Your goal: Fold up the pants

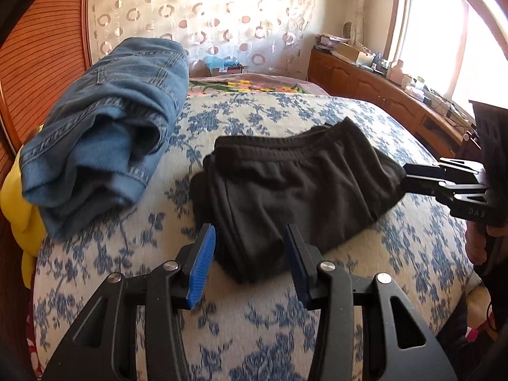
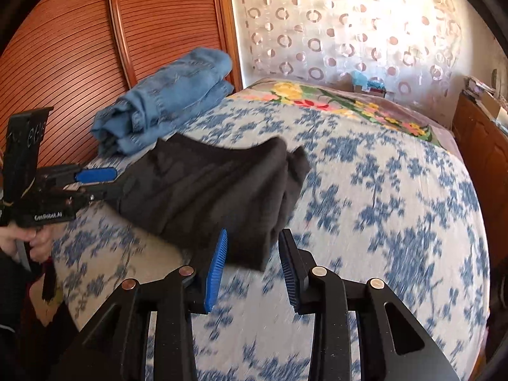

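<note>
1. The left gripper [image 1: 250,254] has its jaws partly apart. The near corner of the folded black pants [image 1: 295,187] lies between the blue pads [image 1: 203,263], which do not press on the cloth.
2. From the right wrist view, the left gripper [image 2: 104,181] meets the left edge of the black pants [image 2: 216,190]. A hand [image 2: 28,238] holds its grip below.
3. The right gripper [image 2: 254,263] also has its jaws partly apart. The nearest corner of the pants sits in the gap, and the pads do not pinch it.
4. From the left wrist view, the right gripper [image 1: 409,177] reaches in from the right, its tips at the right edge of the pants. Whether they touch the cloth I cannot tell.
5. The black pants lie folded in the middle of the bed [image 1: 260,327], waistband towards the far side, on a cover with a blue flower pattern.
6. Folded jeans [image 1: 108,146] sit to the left of the black pants, a little apart from them, near the wooden slatted panel [image 1: 38,54].
7. Something yellow [image 1: 19,209] shows at the bed's left edge, beside the jeans.
8. A curtain [image 1: 203,16] with ring patterns hangs behind the bed, and a wooden cabinet [image 1: 374,85] runs under the bright window [image 1: 444,38] on the right.
</note>
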Tool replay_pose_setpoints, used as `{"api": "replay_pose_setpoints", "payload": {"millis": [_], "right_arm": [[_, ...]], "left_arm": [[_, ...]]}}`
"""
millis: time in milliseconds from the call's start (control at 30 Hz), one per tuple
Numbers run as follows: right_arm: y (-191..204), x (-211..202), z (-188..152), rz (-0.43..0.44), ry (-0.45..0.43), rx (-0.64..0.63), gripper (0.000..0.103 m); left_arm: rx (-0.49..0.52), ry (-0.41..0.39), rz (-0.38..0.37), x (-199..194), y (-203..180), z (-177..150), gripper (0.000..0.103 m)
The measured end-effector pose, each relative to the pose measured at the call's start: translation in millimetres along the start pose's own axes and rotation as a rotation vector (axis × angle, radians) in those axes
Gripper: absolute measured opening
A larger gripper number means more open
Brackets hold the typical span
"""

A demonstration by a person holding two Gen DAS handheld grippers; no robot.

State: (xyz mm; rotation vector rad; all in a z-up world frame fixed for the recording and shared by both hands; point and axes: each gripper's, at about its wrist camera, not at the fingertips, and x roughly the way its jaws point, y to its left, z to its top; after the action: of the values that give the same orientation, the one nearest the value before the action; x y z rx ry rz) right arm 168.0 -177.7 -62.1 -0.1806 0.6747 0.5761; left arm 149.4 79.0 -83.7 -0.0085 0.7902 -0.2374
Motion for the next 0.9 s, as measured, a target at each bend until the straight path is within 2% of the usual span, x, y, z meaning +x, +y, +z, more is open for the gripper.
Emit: {"api": "replay_pose_setpoints", "payload": {"millis": [367, 667, 700, 800, 900], "right_arm": [[9, 8, -3, -0.009, 0.051, -0.040, 0.035], [8, 24, -1, 0.003, 0.088, -0.052, 0.035], [6, 24, -1, 0.007, 0.086, -0.048, 0.028], [2, 21, 0, 0.036, 0.071, -0.032, 0.019], [-1, 11, -1, 0.042, 0.050, -0.026, 0.016]], "left_arm": [[0.017, 0.026, 0.010, 1, -1, -15, 0.044], [0.040, 0.039, -0.007, 6, -1, -21, 0.025], [0.041, 0.037, -0.009, 5, 0, -20, 0.022], [0.035, 0.031, -0.014, 3, 2, -19, 0.014], [0.033, 0.012, -0.016, -2, 3, -17, 0.011]]}}
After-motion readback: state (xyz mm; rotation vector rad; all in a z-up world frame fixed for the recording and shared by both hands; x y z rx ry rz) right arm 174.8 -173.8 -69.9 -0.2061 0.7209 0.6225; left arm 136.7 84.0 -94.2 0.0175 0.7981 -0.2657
